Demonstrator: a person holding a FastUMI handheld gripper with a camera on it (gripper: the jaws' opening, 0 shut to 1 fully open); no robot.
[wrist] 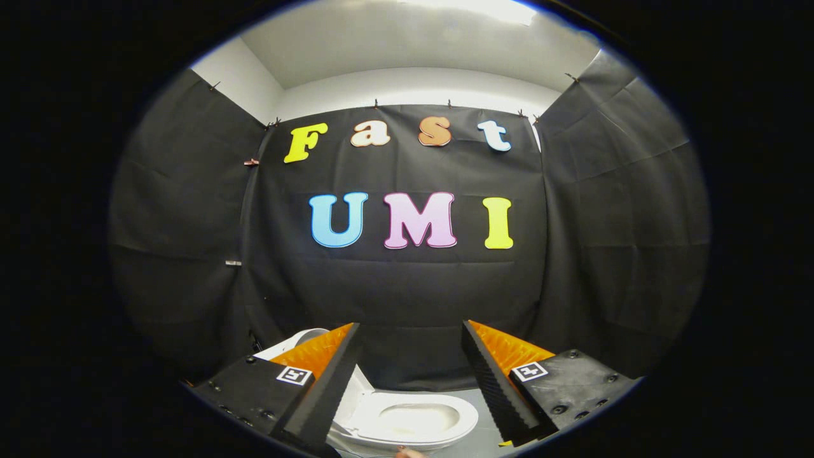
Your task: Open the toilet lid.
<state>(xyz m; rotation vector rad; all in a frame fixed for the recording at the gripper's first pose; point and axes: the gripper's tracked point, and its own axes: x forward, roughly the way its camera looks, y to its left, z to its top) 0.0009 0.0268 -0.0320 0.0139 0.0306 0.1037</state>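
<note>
My gripper (410, 356) sits w/ its 2 fingers spread wide, nothing between them, nothing gripped. Fingertips point at the back wall, well above the toilet.

Just below and between the fingers I see the toilet (407, 420): white seat ring w/ the bowl exposed inside it. Behind my left finger a white curved piece, the toilet lid (299, 340), looks raised, standing toward the wall side; the finger hides most of it so I can't confirm its full angle or whether it leans on anything.

Progress, my read: lid looks already up, since the bowl opening is plainly visible and nothing covers the seat. If so the task is basically done and what's left is just to back off. If the lid is only partway up, 1 more push would be needed, but I can't tell from here.

A small bit of something shows below the seat's front edge, maybe a fingertip of the person; too small to call.

Surface & room: pale grey floor (474, 439) beside the toilet, black cloth (407, 299) hung on 3 sides of the booth, white wall and ceiling (413, 51) above it, bright light overhead.
</note>
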